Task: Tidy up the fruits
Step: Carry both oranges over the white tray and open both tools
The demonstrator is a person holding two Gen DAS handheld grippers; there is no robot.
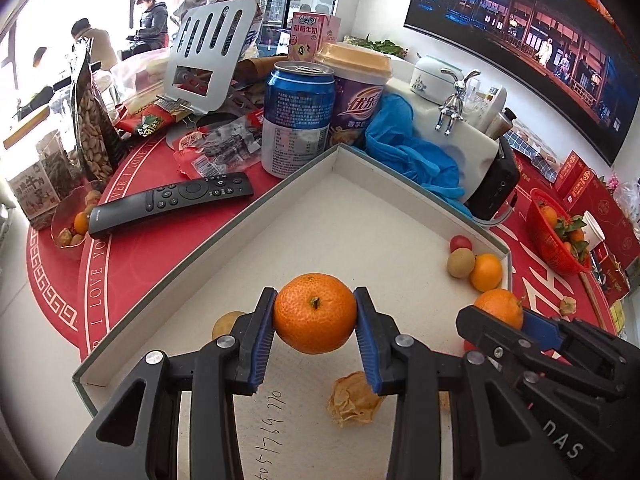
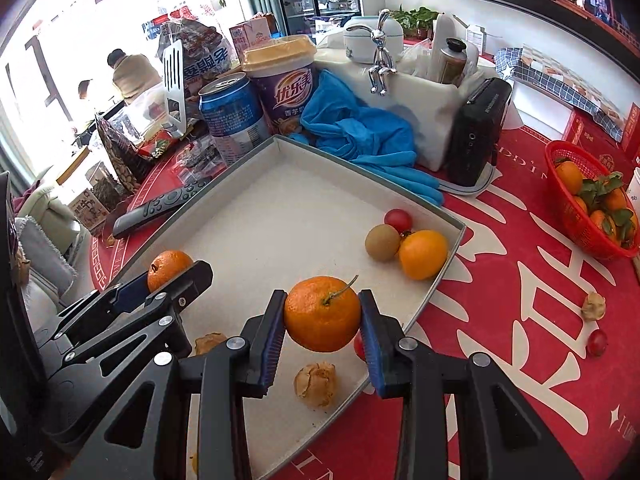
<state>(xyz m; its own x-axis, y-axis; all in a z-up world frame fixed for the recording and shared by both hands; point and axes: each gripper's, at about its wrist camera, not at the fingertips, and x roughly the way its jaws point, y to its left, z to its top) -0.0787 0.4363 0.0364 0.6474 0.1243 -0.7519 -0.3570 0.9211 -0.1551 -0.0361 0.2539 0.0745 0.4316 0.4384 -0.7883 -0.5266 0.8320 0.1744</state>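
My left gripper (image 1: pixel 315 314) is shut on a tangerine (image 1: pixel 315 312) and holds it above the white tray (image 1: pixel 256 204). My right gripper (image 2: pixel 322 314) is shut on a stemmed tangerine (image 2: pixel 322 312) above the tray's near right edge (image 2: pixel 432 292). Each gripper shows in the other's view, the right (image 1: pixel 500 316) and the left (image 2: pixel 172 276). In the tray's right corner lie a yellow-orange fruit (image 2: pixel 423 254), a brown kiwi-like fruit (image 2: pixel 383 242) and a cherry tomato (image 2: pixel 398 220). Husked physalis lie in the tray below the grippers (image 1: pixel 352 400) (image 2: pixel 315 384).
A red basket (image 2: pixel 580 236) of tangerines stands at the right. A physalis (image 2: pixel 593 306) and a cherry tomato (image 2: pixel 597 342) lie on the red tablecloth. Behind the tray stand a blue can (image 1: pixel 298 118), a purple cup (image 1: pixel 358 100), a blue cloth (image 1: pixel 408 144) and a remote (image 1: pixel 172 200).
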